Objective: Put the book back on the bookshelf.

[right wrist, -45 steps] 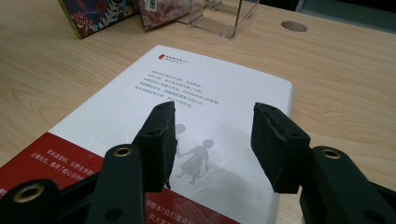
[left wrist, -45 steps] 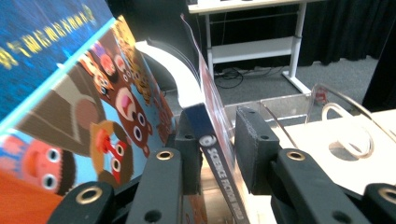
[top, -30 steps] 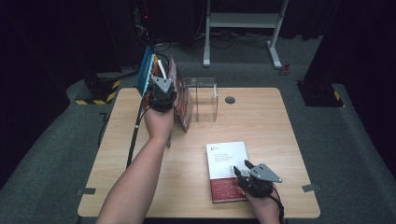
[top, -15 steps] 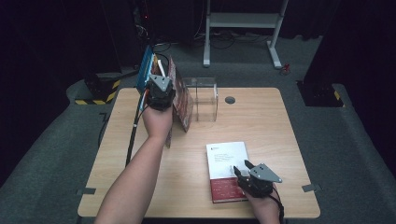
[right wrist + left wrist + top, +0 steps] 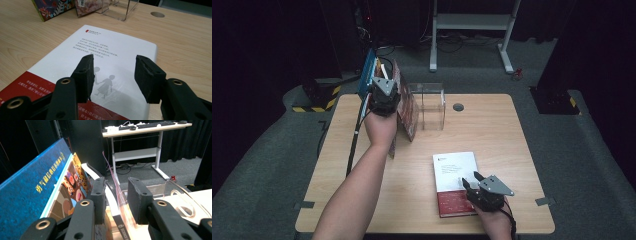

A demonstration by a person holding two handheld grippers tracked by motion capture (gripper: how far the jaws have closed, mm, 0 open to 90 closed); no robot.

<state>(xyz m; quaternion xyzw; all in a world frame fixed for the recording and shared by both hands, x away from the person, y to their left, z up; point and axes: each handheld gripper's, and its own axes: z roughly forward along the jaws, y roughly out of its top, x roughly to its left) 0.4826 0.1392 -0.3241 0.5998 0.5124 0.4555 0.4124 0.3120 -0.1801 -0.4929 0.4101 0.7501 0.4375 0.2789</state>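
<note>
A matt wood-grain table (image 5: 512, 150) is seen; a clear glossy plastic stand (image 5: 433, 102); a smooth paper-covered book (image 5: 107, 57).

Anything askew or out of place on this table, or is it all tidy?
The row of books beside the clear acrylic holder leans over instead of standing upright; the left gripper is at them. The white and red book lies flat, apart from them, under the open right gripper. No damage visible.

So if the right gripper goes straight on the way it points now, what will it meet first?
Most likely the white-and-red book lying flat on the table: the right gripper is open and angled down over its cover, though the exact gap is unclear.
</note>
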